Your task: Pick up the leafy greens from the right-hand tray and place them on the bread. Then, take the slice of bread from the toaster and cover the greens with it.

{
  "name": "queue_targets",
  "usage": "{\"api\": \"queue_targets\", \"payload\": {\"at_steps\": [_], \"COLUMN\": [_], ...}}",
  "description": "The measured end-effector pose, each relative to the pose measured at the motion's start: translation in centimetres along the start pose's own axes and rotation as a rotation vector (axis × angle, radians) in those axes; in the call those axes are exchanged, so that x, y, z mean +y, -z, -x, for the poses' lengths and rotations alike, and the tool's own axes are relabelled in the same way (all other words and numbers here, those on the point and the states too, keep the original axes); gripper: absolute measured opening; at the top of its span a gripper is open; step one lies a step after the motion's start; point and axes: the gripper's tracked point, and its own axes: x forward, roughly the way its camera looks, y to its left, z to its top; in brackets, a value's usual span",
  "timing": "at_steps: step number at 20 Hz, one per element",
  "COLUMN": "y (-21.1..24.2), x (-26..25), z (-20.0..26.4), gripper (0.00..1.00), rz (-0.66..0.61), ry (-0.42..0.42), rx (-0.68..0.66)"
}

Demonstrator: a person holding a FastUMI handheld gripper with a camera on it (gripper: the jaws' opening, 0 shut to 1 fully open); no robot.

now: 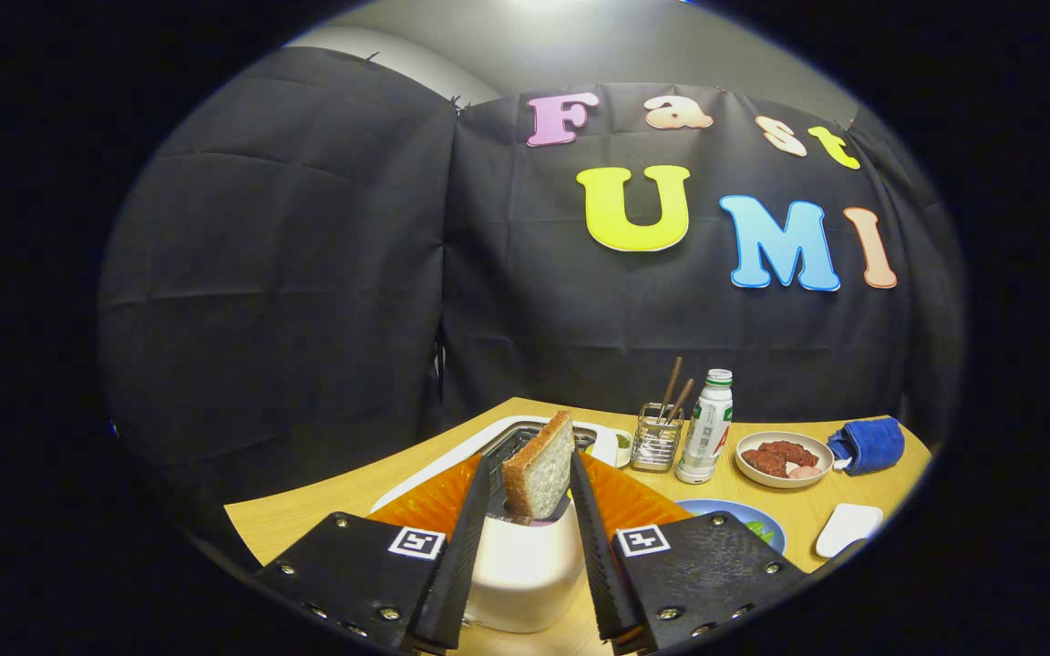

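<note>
Gripper (531, 460) nearest, at 6 o'clock, its two fingers (466, 547) reaching forward and clenched on a slice of bread (539, 474), one pressing each flat face.

Beneath everything, a wooden counter (306, 515). On it, under the fingers, an orange tray (429, 497) carrying a white toaster (525, 569). Slice held upright directly over the toaster's slot, crust leaning slightly toward 1 o'clock; cannot tell whether its lower edge is fully clear of the slot.

At 4 o'clock, just past the right finger, a blue plate (725, 512) with leafy greens (762, 528) showing at its edge; mostly hidden, so cannot tell whether bread lies under them.

Further out, from 1 to 3 o'clock: a blue cloth (869, 444), a bowl of reddish meat (785, 457), a white bottle (705, 426), a wire holder with chopsticks (657, 437).

Judged step: carrying the toaster slice to cover the greens. To do it well: keep the squeeze even and light enough not to crush the crumb, raise straight up until free of the slot, swing toward 4 o'clock, tip flat, lower squarely over the greens, then release.
</note>
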Motion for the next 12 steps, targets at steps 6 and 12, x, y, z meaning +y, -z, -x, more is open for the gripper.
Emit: {"api": "queue_targets", "payload": {"at_steps": [6, 12], "y": [1.4, 1.2], "x": [-0.8, -1.4], "z": [-2.4, -3.6], "gripper": [0.35, 0.20], "rz": [-0.015, -0.038], "ry": [0.094, 0.147], "rx": [0.026, 0.012]}}
